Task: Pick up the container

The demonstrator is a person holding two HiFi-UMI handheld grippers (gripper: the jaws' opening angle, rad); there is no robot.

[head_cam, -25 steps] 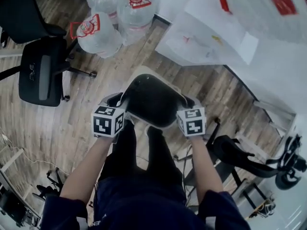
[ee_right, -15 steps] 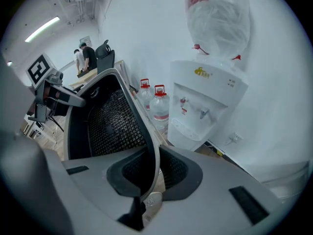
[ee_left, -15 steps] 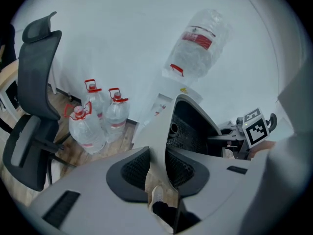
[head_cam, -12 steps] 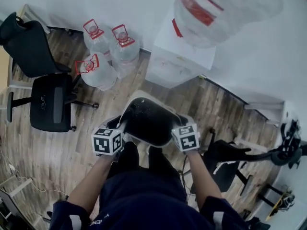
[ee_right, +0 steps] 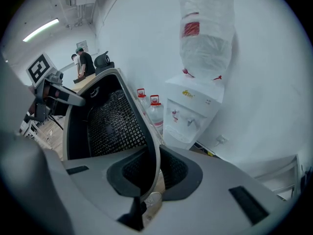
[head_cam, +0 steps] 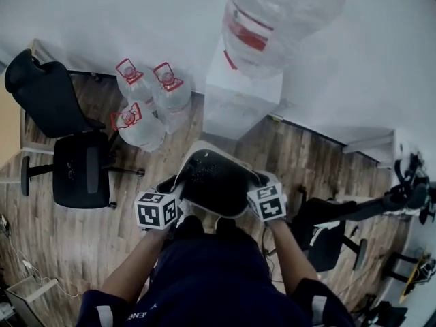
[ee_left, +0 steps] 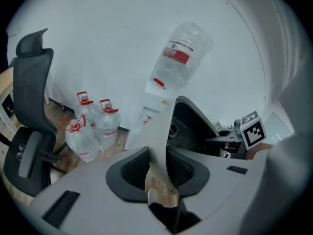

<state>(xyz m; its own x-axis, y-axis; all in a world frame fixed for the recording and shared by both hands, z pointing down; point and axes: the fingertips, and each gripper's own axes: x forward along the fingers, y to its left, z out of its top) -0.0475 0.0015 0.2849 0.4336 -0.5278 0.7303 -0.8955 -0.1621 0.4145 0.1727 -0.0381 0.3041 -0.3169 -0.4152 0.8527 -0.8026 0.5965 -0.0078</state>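
Note:
The container is a pale bin with a black mesh lining, held up in front of the person's body. My left gripper is shut on its left rim. My right gripper is shut on its right rim. In the left gripper view the container's wall runs between the two dark pads of my left gripper, which press on it. In the right gripper view the mesh-lined wall sits likewise clamped in my right gripper. The bin's underside is hidden.
A white water dispenser with an upturned bottle stands against the wall ahead. Three water jugs with red handles stand on the wooden floor to its left. Black office chairs are at the left, another at the right.
The head view has swung up toward the wall, so the dispenser and jugs sit farther off. Both grippers keep their hold on the container's rim.

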